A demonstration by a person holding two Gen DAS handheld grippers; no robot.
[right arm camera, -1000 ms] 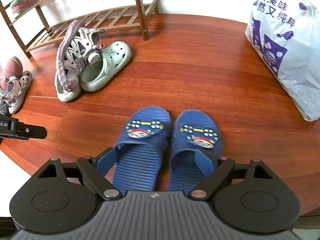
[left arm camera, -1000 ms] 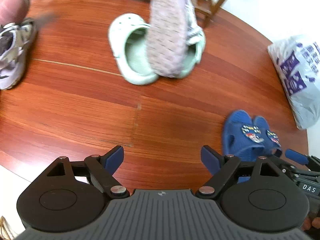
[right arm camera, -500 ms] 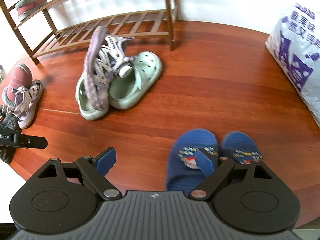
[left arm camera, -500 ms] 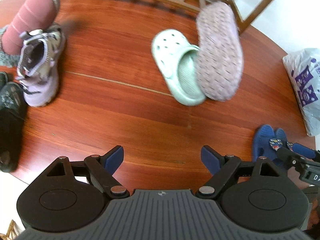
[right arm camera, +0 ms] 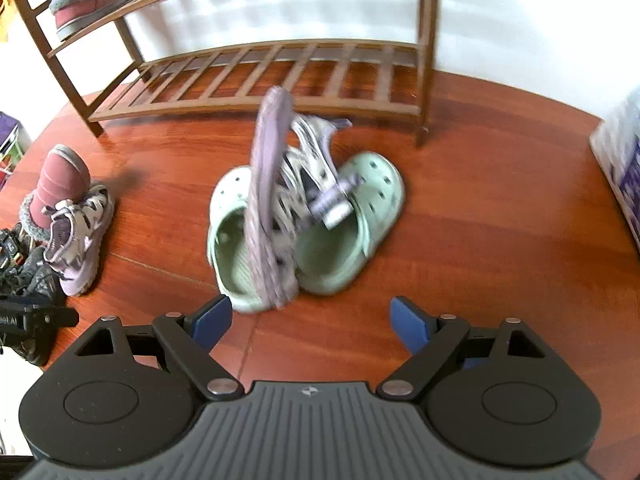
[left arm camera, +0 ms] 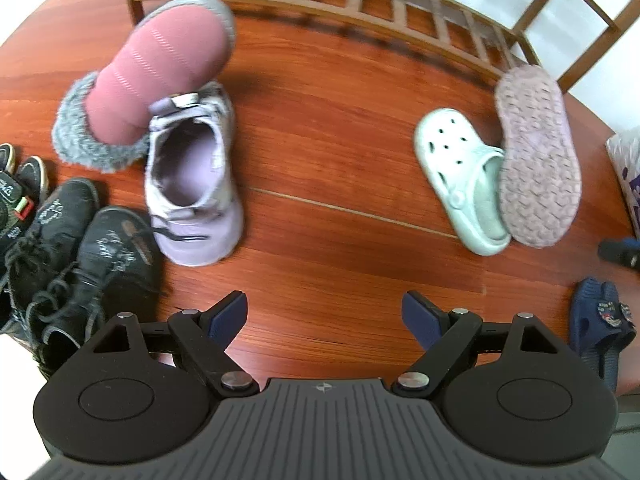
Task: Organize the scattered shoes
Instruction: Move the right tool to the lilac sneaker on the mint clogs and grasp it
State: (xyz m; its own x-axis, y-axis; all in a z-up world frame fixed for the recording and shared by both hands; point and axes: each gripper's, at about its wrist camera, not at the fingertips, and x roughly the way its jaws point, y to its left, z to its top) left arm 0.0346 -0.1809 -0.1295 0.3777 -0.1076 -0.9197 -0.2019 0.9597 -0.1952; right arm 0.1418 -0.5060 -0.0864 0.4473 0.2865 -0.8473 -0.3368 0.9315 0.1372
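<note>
- The left gripper [left arm camera: 324,314] hangs over bare wood floor [left arm camera: 340,168] with its two blue-padded fingers spread wide and nothing between them.
- The right gripper [right arm camera: 310,318] is likewise released, jaws wide apart and empty, above the same floor.
- Two mint-green clogs [right arm camera: 344,220] lie side by side just ahead of the right gripper, toes pointing away from it; from the left gripper only one of them [left arm camera: 460,180] shows, ahead and to its right.
- One lilac sandal [right arm camera: 280,200] stands tipped on its edge between the two clogs, leaning on them, its sole turned toward the left gripper.
- A second lilac sandal [left arm camera: 192,184] sits upright ahead and to the left of the left gripper, heel toward it.
- One pink fur-trimmed slipper [left arm camera: 160,76] rests partly on that sandal's toe end, touching it.
- Its match, a second pink slipper [right arm camera: 80,4], sits on an upper shelf of the wooden shoe rack [right arm camera: 280,80], far ahead and left of the right gripper.
- Two black lace-up shoes [left arm camera: 80,256] lie close at the left gripper's left side; more dark shoes sit at the frame edge beyond them, count unclear.
- Two blue slippers [left arm camera: 600,328] lie just right of the left gripper.
- One white printed plastic bag [right arm camera: 624,168] sits far right of the right gripper.
</note>
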